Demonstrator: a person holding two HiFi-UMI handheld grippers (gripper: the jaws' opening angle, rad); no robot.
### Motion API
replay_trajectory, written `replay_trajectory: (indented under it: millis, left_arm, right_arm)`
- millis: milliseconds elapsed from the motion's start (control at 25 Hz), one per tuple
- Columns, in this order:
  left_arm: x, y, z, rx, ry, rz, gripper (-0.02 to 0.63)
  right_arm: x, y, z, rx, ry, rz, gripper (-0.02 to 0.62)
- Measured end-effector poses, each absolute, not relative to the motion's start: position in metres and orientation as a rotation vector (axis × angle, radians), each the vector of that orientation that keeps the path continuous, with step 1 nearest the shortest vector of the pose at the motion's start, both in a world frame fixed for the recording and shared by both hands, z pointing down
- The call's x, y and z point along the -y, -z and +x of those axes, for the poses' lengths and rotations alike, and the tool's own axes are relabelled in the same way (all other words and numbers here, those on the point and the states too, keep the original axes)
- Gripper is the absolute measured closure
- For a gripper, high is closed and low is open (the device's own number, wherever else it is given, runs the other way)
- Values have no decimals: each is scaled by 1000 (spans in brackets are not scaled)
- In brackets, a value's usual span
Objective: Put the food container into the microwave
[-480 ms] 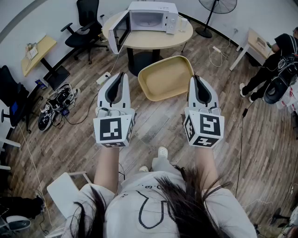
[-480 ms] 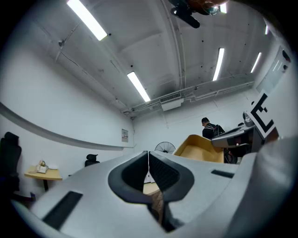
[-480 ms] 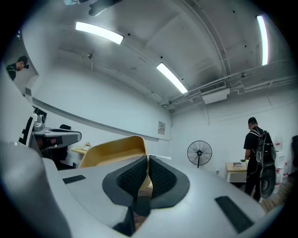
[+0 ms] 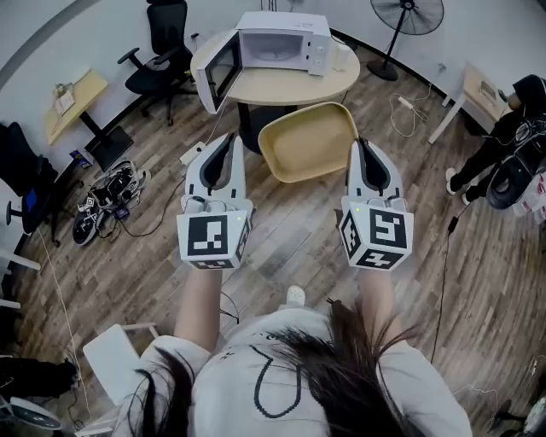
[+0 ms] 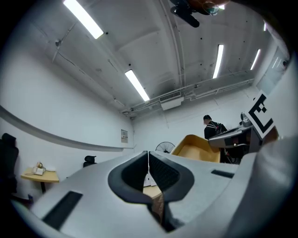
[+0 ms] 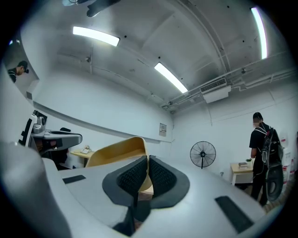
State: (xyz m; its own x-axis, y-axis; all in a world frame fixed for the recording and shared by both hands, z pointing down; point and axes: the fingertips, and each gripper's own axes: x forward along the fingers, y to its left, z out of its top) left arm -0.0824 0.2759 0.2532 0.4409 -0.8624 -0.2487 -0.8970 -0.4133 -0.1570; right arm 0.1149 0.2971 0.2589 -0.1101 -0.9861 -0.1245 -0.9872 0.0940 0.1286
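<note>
Right tool [image 4: 365, 147] is clamped on the right rim of the food container [image 4: 307, 141]. The right gripper view shows the thin yellow edge pinched between the pads [image 6: 161, 175]; the head view doesn't. Left tool [image 4: 224, 141] is pinched closed on nothing, near the container's left edge. Container's up over the floor, near the round tabletop [image 4: 281, 85] with the microwave [image 4: 286, 36], door [image 4: 217, 72] swung open.

Round table [image 4: 290, 88], black office chair [image 4: 165, 21], standing fan [image 4: 408, 15], shoes [image 4: 85, 224] on wood floor [image 4: 290, 232], person [image 4: 505, 136] at right
</note>
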Motion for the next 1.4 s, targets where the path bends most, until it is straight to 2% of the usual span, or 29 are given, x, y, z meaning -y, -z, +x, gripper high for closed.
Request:
replay_trajectory:
  millis: [640,960,1400]
  left_arm:
    - [-186,-255,-27,-1650,-167,-2336,595]
    - [-125,-257,-33,-1674,-150,-2318,595]
    - [26,-261,-53,-1648,-169,-2351,595]
  right_arm:
    - [-190,-271,169,-2441,-209,-1962,557]
    - [-129,-283,173,-2426,-121,-1962,557]
    - [18,-288,158,-2401,-91,-2014,557]
